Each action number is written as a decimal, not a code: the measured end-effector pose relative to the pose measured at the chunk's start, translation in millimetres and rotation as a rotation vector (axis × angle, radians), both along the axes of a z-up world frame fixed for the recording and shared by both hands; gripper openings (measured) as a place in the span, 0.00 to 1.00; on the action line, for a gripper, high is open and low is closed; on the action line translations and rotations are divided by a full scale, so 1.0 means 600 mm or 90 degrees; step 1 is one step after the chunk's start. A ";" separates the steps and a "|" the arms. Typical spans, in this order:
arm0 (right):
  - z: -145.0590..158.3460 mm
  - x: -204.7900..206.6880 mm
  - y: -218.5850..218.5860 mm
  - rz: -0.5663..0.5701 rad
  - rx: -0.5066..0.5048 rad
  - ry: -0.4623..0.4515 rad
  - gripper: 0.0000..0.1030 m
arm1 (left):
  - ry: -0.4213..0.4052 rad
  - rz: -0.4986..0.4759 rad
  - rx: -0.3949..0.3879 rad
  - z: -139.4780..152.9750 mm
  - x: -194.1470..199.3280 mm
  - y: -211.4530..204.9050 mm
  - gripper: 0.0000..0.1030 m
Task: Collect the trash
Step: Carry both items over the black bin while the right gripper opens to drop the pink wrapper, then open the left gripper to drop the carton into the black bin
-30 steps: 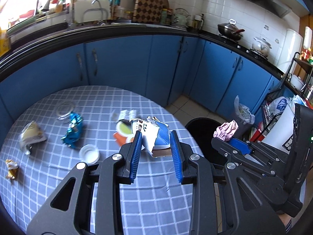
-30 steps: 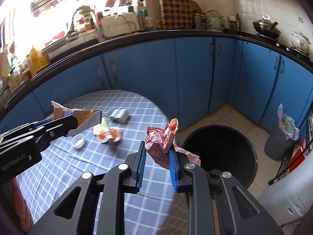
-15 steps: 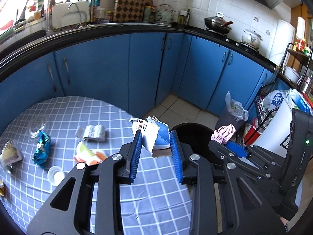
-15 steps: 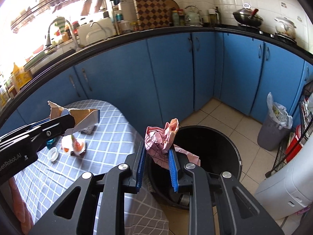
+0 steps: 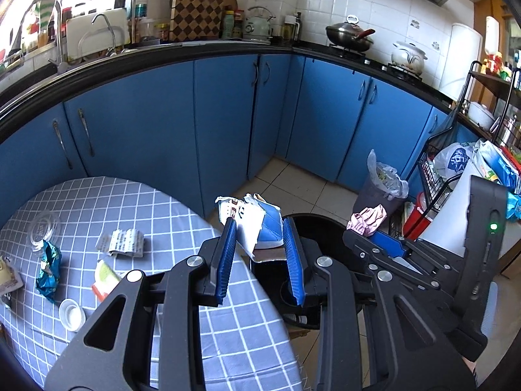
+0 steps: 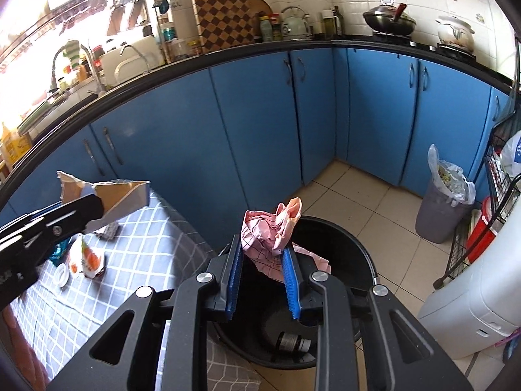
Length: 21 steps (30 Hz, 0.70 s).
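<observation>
Gripping a torn carton (image 5: 257, 224), left gripper (image 5: 259, 244) sits at the table (image 5: 228, 342) edge beside the bin (image 6: 358, 244). Right gripper (image 6: 262, 257) above the bin, jaws opening, pink wrapper (image 6: 270, 231) still touching both pads.

Bin (image 6: 364, 254) right of table (image 6: 156, 247), bottle (image 6: 293, 342) inside bin
</observation>
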State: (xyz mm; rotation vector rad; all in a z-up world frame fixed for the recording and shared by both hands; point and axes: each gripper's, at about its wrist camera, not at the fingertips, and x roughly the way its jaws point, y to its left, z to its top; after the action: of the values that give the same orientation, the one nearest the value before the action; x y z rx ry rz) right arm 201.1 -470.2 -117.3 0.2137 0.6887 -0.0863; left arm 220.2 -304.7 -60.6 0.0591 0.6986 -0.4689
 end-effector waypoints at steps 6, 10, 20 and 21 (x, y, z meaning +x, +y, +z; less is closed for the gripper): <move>0.001 -0.003 -0.015 -0.054 -0.011 -0.008 0.88 | -0.006 -0.008 -0.001 0.004 0.002 -0.010 0.30; 0.000 -0.008 -0.026 -0.066 -0.011 -0.002 0.88 | -0.003 -0.016 0.000 0.004 0.003 -0.020 0.30; -0.003 -0.024 -0.035 -0.072 -0.016 0.007 0.88 | -0.003 -0.049 0.004 0.003 0.005 -0.068 0.30; -0.003 -0.026 -0.037 -0.074 -0.016 0.006 0.88 | -0.003 -0.052 0.005 0.004 0.007 -0.074 0.30</move>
State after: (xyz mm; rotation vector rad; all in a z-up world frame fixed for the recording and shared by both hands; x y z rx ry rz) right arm 185.7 -492.3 -119.3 0.2289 0.6840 -0.2066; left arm 224.2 -348.9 -58.5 0.0961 0.6947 -0.5441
